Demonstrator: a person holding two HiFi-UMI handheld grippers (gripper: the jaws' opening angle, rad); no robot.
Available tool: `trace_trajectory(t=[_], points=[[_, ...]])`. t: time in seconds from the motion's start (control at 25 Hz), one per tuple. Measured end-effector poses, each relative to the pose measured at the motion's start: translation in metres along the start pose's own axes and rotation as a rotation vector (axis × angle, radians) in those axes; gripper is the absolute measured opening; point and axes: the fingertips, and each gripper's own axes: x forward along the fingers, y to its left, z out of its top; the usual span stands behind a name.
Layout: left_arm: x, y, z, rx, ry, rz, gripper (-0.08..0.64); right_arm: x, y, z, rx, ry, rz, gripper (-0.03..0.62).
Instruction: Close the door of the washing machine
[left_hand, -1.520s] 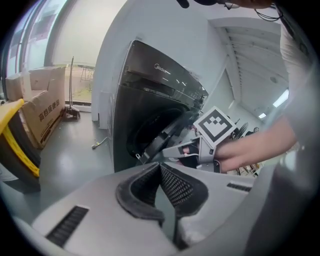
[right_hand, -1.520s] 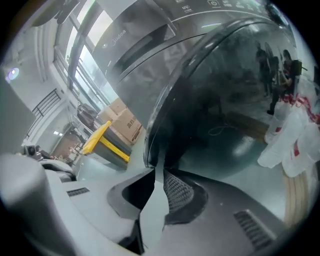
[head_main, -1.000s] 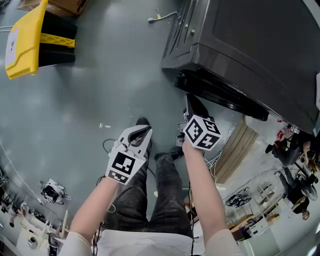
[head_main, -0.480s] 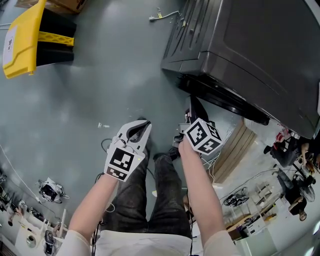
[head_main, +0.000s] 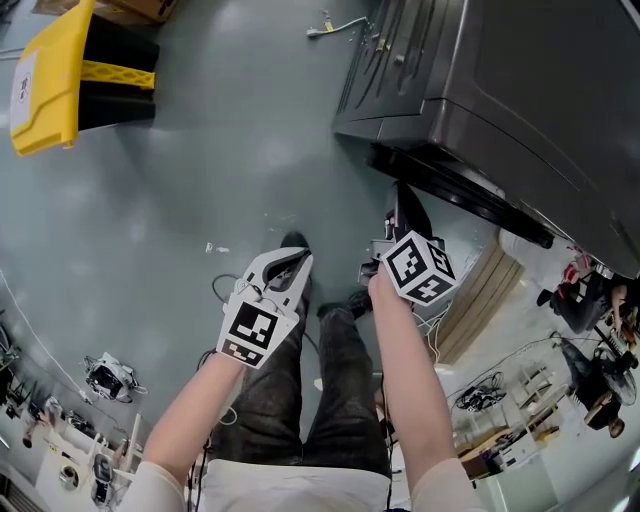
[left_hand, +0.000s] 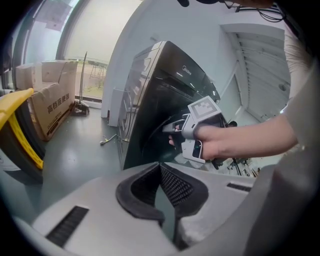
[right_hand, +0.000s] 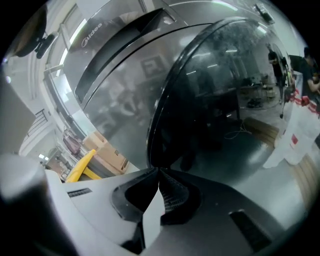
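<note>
A dark grey washing machine (head_main: 520, 90) stands at the upper right of the head view, and its round black glass door (head_main: 460, 195) swings out from its front. My right gripper (head_main: 403, 202) is at the door's lower rim. In the right gripper view the door (right_hand: 220, 100) fills the picture, its rim runs down to my right gripper (right_hand: 159, 171), and the jaws are shut with nothing visible between the pads. My left gripper (head_main: 298, 258) hangs over the floor to the left, shut and empty (left_hand: 160, 166). The left gripper view shows the machine (left_hand: 165, 95) and the right gripper (left_hand: 170, 131) at the door.
A yellow and black bin (head_main: 60, 80) lies at the far left, with a cardboard box (left_hand: 47, 100) near it. A small metal part (head_main: 335, 27) lies on the floor by the machine's corner. A wooden board (head_main: 480, 290) and cluttered benches (head_main: 540, 400) are at the right.
The right gripper has shifted a little and tilted at the door's rim. The left gripper has stayed in about the same place.
</note>
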Motion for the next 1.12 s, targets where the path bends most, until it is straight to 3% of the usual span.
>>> trace_trajectory(t=[0.2, 0.36, 0.8, 1.12], points=[[-0.008, 0.013, -0.013, -0.014, 0.012, 0.025, 0.009, 0.000, 0.004, -0.006, -0.031, 0.034, 0.020, 0.034], [-0.017, 0.011, 0.001, -0.005, 0.006, 0.024, 0.009, -0.015, 0.015, -0.002, -0.075, 0.046, 0.051, 0.034], [-0.072, -0.044, 0.091, 0.084, -0.040, -0.050, 0.009, -0.132, 0.055, 0.069, -0.357, 0.020, 0.108, 0.034], [-0.147, -0.092, 0.166, 0.127, -0.104, -0.073, 0.009, -0.250, 0.093, 0.147, -0.453, -0.062, 0.110, 0.034]])
